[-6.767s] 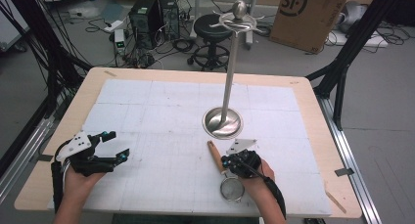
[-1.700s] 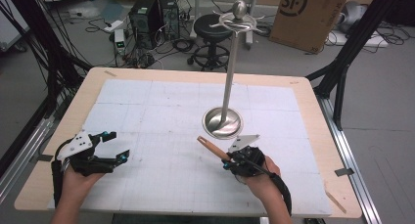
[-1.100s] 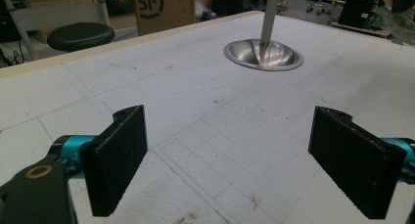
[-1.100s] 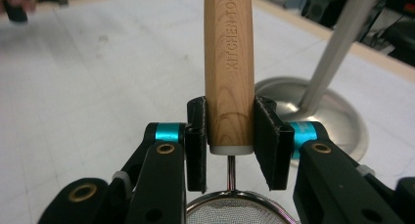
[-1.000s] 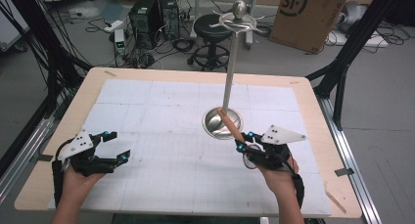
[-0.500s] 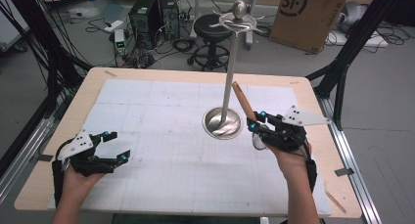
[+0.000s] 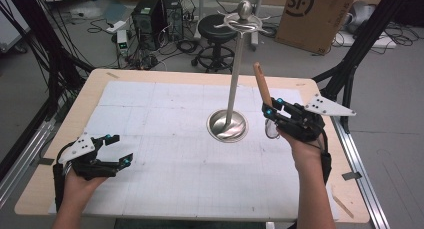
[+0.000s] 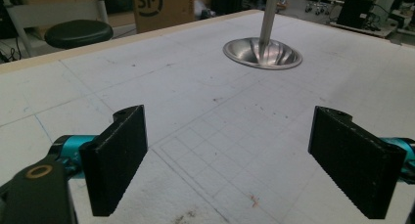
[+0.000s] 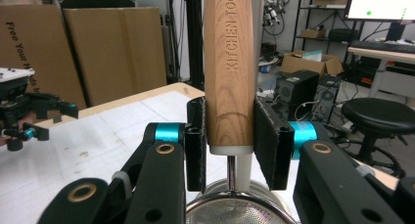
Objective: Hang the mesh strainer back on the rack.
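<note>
The right gripper (image 7: 270, 110) is clamped on the wooden handle (image 7: 262, 84) of a small mesh strainer (image 7: 272, 129), held above the table's (image 7: 150, 79) right side, just right of the steel hanging stand (image 7: 235, 79). The handle points up and leans slightly away; the sieve bowl hangs below the jaws. In the right gripper view, both pads squeeze the handle (image 9: 229, 72) just above its white ferrule, the words "KITCHEN TOOL" run along the wood, and the strainer's (image 9: 235, 209) mesh rim sits beneath. The left gripper (image 7: 116, 149) rests low over the white gridded mat (image 7: 165, 139) near the table's front-left corner, jaws wide apart and holding nothing. Its own view shows the stand's round base (image 8: 263, 53) ahead.
</note>
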A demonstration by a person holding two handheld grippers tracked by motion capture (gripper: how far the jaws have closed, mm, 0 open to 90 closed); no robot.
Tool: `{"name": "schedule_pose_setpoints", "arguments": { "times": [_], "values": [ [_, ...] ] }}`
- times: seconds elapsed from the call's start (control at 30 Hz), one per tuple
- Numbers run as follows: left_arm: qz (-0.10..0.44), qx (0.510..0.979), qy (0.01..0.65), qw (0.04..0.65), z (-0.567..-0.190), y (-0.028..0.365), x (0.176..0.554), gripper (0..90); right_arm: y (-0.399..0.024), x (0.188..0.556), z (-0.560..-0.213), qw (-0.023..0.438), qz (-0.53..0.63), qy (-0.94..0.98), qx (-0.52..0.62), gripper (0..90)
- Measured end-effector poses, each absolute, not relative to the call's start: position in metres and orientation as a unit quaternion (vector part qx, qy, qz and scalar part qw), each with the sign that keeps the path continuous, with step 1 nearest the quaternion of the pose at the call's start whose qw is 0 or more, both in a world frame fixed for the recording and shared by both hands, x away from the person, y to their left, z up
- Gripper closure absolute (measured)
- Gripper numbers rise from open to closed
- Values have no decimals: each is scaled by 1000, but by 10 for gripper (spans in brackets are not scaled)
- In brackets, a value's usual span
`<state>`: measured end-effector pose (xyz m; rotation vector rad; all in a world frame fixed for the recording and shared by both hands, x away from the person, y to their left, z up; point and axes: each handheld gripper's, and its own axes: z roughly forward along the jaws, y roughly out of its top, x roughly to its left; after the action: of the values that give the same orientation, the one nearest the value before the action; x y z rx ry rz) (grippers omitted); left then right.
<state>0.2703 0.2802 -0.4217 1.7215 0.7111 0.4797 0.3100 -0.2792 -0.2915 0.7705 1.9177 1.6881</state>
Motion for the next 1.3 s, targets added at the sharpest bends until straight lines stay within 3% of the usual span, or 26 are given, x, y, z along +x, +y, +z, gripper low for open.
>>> {"name": "schedule_pose_setpoints", "arguments": {
  "times": [0.63, 1.3],
  "values": [
    [204, 736, 304, 569, -422, 281, 270, 152, -300, 325, -225, 264, 626, 681, 274, 686],
    [204, 734, 304, 572, -422, 282, 270, 152, -291, 338, -222, 253, 631, 682, 271, 686]
  ]
}}
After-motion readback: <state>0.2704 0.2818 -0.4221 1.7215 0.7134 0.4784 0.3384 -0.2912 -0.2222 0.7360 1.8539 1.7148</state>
